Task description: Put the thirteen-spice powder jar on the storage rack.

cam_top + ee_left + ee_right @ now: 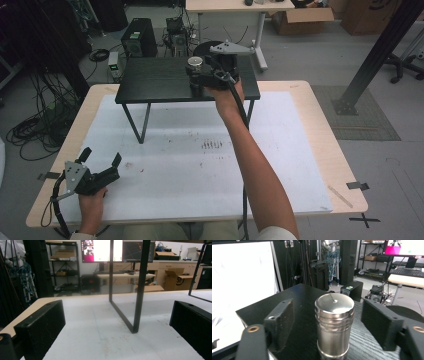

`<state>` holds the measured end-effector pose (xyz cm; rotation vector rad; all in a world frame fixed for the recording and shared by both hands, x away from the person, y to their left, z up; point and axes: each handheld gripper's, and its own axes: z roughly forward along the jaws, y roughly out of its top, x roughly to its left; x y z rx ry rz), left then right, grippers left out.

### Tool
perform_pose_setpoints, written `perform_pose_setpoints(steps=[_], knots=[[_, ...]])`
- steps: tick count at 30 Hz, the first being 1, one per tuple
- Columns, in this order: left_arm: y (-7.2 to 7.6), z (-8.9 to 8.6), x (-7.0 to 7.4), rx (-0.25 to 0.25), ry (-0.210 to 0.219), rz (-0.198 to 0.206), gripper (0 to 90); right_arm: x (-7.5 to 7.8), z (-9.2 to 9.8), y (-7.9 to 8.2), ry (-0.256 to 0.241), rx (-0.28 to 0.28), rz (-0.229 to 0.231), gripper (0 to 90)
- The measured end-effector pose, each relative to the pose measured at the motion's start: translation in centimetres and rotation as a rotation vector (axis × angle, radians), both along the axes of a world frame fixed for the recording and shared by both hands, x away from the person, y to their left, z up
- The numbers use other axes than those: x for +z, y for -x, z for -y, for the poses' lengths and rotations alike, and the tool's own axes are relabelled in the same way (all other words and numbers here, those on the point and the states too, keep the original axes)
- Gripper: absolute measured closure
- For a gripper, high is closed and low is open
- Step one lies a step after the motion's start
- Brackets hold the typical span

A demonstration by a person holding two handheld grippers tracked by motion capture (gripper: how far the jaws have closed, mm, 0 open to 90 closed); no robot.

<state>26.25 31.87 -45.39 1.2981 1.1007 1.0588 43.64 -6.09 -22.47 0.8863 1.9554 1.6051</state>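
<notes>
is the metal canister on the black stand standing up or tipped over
Upright. The metal canister stands on its base on the black stand, flat lid facing up, between the open jaws of the right claw.

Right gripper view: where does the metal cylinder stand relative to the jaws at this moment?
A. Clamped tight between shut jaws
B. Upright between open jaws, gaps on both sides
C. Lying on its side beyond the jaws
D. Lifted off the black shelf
B. The metal cylinder stands upright on the black shelf, and the right gripper has its jaws spread to either side with a visible gap on each side.
</notes>
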Motion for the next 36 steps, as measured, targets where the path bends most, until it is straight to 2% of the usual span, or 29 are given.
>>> perform_pose_setpoints(steps=[6,10,13,16,36], knots=[[0.0,0.0,0.0,0.0,0.0,0.0,0.6,0.1,0.7,1.0,-0.006,-0.018,-0.006,13.2],[0.0,0.0,0.0,0.0,0.0,0.0,0.5,0.0,1.3,1.6,-0.03,-0.034,-0.005,7.3],[0.0,0.0,0.0,0.0,0.0,0.0,0.6,0.0,1.8,2.1,-0.049,-0.039,0.005,4.7],[0.0,0.0,0.0,0.0,0.0,0.0,0.6,0.1,2.1,2.6,-0.045,-0.042,0.024,2.6],[0.0,0.0,0.0,0.0,-0.001,0.001,0.6,0.2,3.3,6.7,-0.05,0.004,0.102,1.4]])
